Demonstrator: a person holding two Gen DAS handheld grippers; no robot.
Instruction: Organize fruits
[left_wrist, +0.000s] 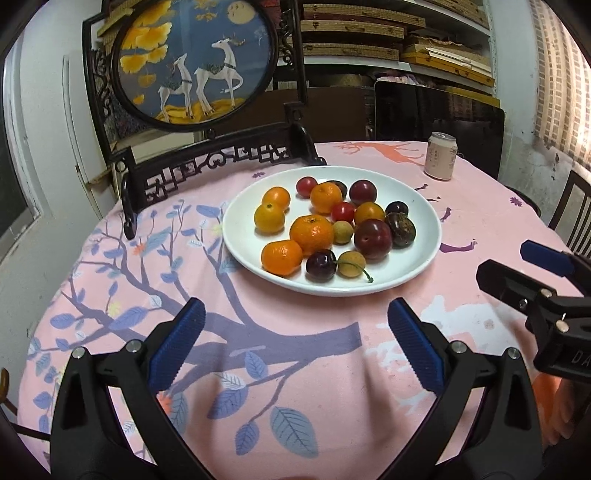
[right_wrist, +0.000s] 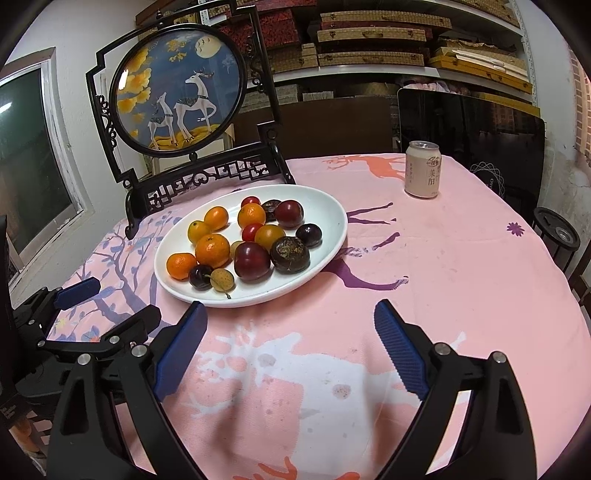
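A white plate (left_wrist: 417, 206) (right_wrist: 325, 210) on the pink cloth holds several fruits: orange mandarins (left_wrist: 311, 229) (right_wrist: 212, 250), dark red plums (left_wrist: 372, 238) (right_wrist: 252, 260), a cherry (left_wrist: 320, 265) (right_wrist: 200, 276), small tan longans (left_wrist: 351, 264) (right_wrist: 222, 279), red tomatoes (left_wrist: 342, 211) (right_wrist: 252, 231) and a dark wrinkled fruit (left_wrist: 400, 229) (right_wrist: 289, 254). My left gripper (left_wrist: 295, 317) stands open just short of the plate's near rim, nothing between its blue pads. My right gripper (right_wrist: 291, 321) is open too, to the right of the plate's near edge, holding nothing. Each gripper shows at the edge of the other's view.
A pale drink can (left_wrist: 440, 156) (right_wrist: 423, 169) stands at the far right of the table. A dark carved stand with a round deer picture (left_wrist: 195, 62) (right_wrist: 177, 88) rises behind the plate. A black panel (right_wrist: 472, 140) leans beyond the table; shelves of boxes fill the back wall.
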